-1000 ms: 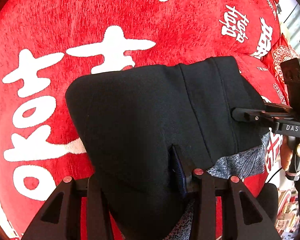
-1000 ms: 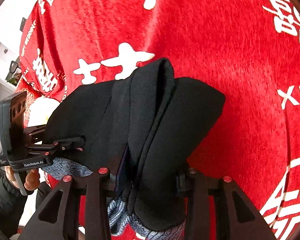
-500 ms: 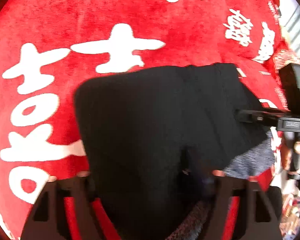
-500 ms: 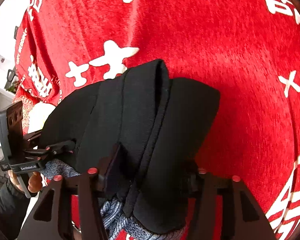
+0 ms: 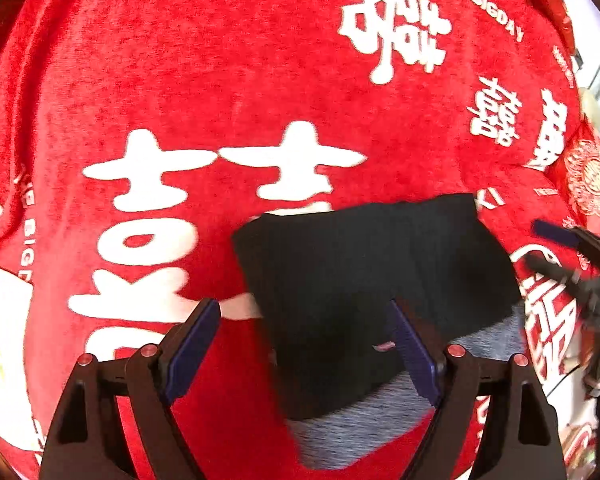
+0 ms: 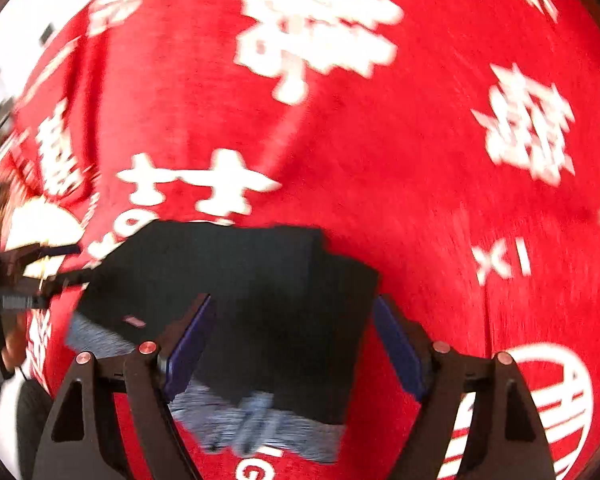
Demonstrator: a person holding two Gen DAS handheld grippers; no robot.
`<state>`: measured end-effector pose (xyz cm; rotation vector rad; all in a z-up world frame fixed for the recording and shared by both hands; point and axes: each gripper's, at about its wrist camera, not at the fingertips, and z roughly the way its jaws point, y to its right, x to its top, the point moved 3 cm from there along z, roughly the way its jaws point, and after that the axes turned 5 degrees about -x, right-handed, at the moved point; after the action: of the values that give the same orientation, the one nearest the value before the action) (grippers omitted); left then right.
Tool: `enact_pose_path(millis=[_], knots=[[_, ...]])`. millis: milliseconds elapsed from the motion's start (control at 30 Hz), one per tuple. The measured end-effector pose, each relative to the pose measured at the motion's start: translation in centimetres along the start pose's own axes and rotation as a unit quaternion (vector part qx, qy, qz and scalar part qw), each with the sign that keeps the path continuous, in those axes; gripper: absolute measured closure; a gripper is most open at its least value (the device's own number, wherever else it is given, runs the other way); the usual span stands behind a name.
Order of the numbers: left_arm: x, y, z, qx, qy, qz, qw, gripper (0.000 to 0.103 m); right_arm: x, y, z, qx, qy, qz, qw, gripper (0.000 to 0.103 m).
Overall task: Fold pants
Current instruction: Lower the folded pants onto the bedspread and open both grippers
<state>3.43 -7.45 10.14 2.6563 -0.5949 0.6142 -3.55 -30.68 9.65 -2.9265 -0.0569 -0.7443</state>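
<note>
The black pants (image 5: 372, 280) lie folded into a flat square on the red blanket, with a grey inner lining (image 5: 352, 428) showing along the near edge. My left gripper (image 5: 304, 340) is open above the near left part of the pants and holds nothing. In the right wrist view the pants (image 6: 260, 288) lie the same way, with the grey lining (image 6: 256, 428) at the near edge. My right gripper (image 6: 292, 340) is open above them, empty. The right gripper also shows at the right edge of the left wrist view (image 5: 572, 264), beside the pants.
The red blanket (image 5: 220, 80) with large white characters covers the whole surface and drops away at the far right. The other hand-held gripper shows at the left edge of the right wrist view (image 6: 24, 280). The right wrist view is motion-blurred.
Both grippers were shut on the folded pants. They have let go, opened and pulled back, and the pants now lie flat on the blanket.
</note>
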Motion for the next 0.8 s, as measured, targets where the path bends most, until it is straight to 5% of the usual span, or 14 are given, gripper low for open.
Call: enact_pose_path(millis=[200,233,400,467,633,733,800], knots=[[-4.4,2.0,4.5,0.044,-0.059,0.055,0.9958,0.012,-4.6,-3.9,4.4,0.039,-0.075,-0.084,0.993,0.02],[-5.0,1.4,5.0,0.034,-0.062,0.041,0.9966,0.001,-5.6,-3.5,5.2,0.031,-0.082,-0.088,0.992,0.02],[-5.0,-1.4,4.9,-0.018,-0.067,-0.039,0.9968,0.0,-6.3,-2.0,5.3,0.03,-0.093,-0.075,0.992,0.017],[-4.1,-0.7,3.2,0.014,-0.043,-0.009,0.999,0.0,-4.9,-1.6,3.9,0.043,-0.076,-0.056,0.995,0.017],[-1.5,1.2,0.1,0.017,0.009,0.009,0.9998,0.0,-0.5,-0.8,1.8,0.057,-0.006,-0.036,0.998,0.015],[-1.0,2.7,2.0,0.032,-0.012,0.02,0.9992,0.0,0.8,-1.1,5.2,0.076,-0.045,-0.031,0.996,0.015],[-1.5,3.2,4.8,0.059,-0.057,0.03,0.9962,0.0,-0.2,-0.4,9.2,0.064,-0.116,-0.009,0.991,0.014]])
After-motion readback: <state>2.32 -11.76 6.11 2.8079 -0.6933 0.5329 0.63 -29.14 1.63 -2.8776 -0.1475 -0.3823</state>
